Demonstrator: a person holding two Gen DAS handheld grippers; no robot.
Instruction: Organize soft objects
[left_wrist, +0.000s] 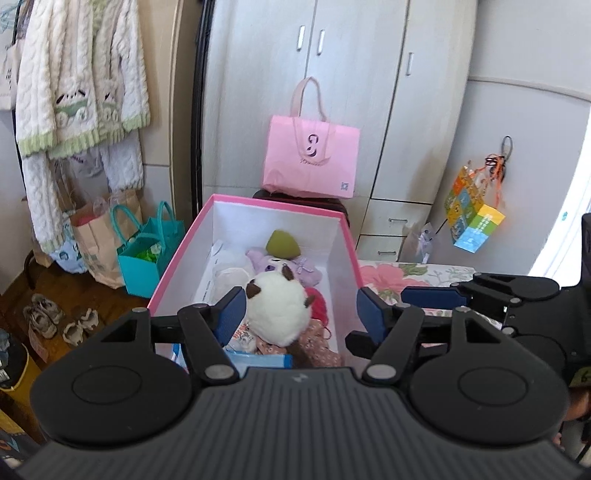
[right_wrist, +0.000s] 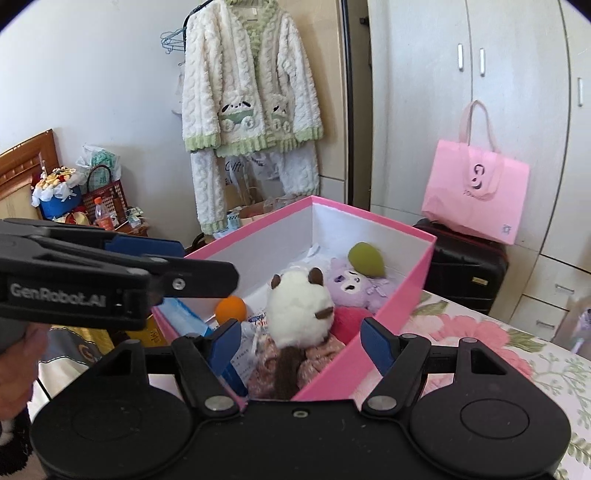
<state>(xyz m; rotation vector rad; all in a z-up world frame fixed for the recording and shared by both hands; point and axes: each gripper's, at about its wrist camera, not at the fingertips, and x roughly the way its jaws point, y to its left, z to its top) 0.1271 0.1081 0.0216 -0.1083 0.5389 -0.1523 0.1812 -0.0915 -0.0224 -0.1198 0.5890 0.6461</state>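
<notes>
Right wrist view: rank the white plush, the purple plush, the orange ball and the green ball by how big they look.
1. White plush, though it lies nearest the camera.
2. Purple plush.
3. Green ball and orange ball: close in size, and the orange one is partly hidden, so unranked.

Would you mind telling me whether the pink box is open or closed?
Open: the pink box has no lid on, and the white plush shows inside.

Two fisheye views, each looking forward and slightly down along its own gripper's fingers. The left wrist view faces the pink box (left_wrist: 258, 206) end-on, close, toward white wardrobes (left_wrist: 332, 92). The right wrist view sees the box's corner from the right, angled leftward. Both share the box, wardrobes and pink bag (left_wrist: 310, 162).
</notes>
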